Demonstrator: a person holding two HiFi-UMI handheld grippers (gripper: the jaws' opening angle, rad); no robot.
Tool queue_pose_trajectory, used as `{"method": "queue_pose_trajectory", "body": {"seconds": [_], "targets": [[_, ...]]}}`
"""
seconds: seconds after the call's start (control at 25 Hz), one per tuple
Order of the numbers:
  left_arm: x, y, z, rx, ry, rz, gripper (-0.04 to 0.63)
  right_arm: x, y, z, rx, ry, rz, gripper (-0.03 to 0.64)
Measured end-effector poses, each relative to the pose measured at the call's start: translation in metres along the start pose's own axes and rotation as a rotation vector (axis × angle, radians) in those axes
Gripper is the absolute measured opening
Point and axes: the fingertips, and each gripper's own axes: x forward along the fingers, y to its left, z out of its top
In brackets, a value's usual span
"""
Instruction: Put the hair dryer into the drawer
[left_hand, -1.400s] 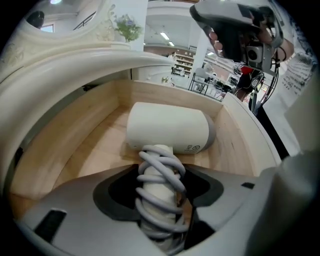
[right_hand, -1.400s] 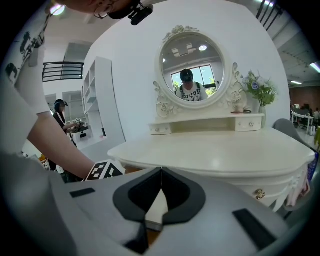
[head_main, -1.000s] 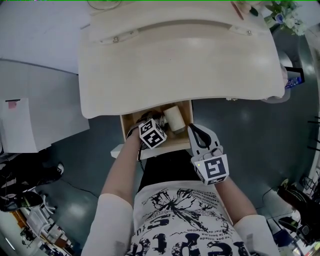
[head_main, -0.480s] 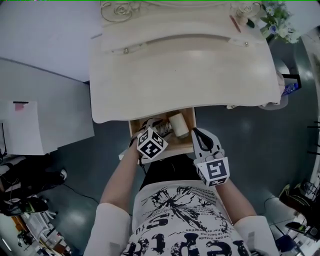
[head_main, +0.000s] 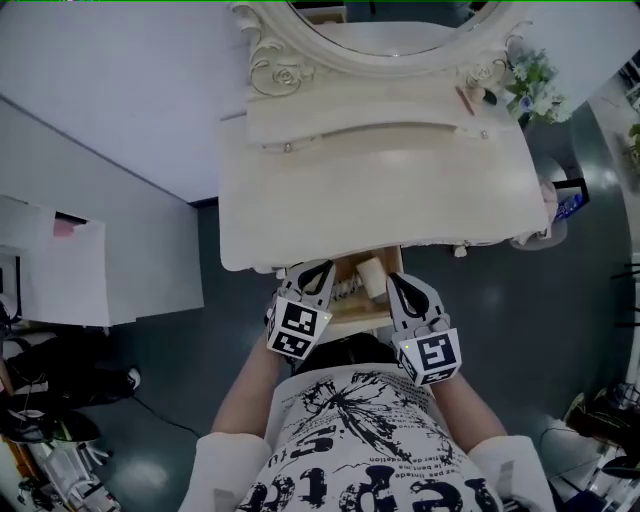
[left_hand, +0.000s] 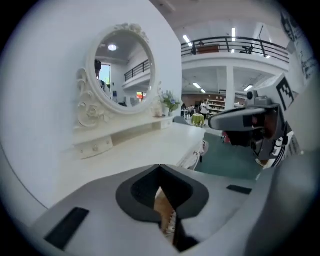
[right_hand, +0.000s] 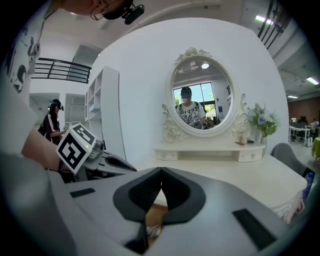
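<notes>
The pale hair dryer (head_main: 370, 276) lies in the open wooden drawer (head_main: 352, 312) under the dressing table's front edge. Only its barrel end shows; the tabletop hides the rest. My left gripper (head_main: 320, 270) hovers above the drawer's left part, shut, with nothing between its jaws. In the left gripper view the left gripper (left_hand: 160, 168) points over the tabletop, and a sliver of the drawer (left_hand: 163, 205) shows below. My right gripper (head_main: 399, 282) sits over the drawer's right corner, also shut and empty. A strip of the drawer (right_hand: 156, 214) shows under the right gripper (right_hand: 161, 171).
The cream dressing table (head_main: 380, 190) has an ornate oval mirror (head_main: 400, 25) and a small shelf with knobbed drawers (head_main: 380, 135). A flower bunch (head_main: 535, 80) stands at its back right corner. White cabinets (head_main: 60, 270) stand on the left, and a person's torso is below the grippers.
My left gripper rose out of the drawer, away from the hair dryer, and its jaws closed empty. The right gripper lifted a little. The head view tilted up, revealing the mirror.
</notes>
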Motion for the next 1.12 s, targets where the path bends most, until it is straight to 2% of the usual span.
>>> {"method": "queue_pose_trajectory", "body": {"seconds": [0.2,0.4,0.64,0.76,0.92,1.12], "targets": [[-0.068,0.019,0.048,0.022,-0.186,0.104,0.020,-0.009,0.028,0.036,-0.033,-0.063,0.018,0.017],[-0.129,0.036,0.080,0.027,-0.354,0.219,0.020,-0.014,0.044,0.071,-0.084,-0.131,0.032,0.017],[-0.188,0.051,0.110,-0.027,-0.563,0.306,0.021,-0.022,0.054,0.109,-0.105,-0.216,0.044,0.017],[-0.203,0.054,0.114,-0.019,-0.593,0.338,0.021,-0.024,0.060,0.118,-0.115,-0.240,0.059,0.017],[-0.212,0.058,0.112,-0.046,-0.601,0.359,0.021,-0.024,0.068,0.124,-0.139,-0.243,0.077,0.017],[-0.208,0.058,0.102,-0.055,-0.548,0.357,0.021,-0.025,0.072,0.124,-0.132,-0.243,0.081,0.017]]}}
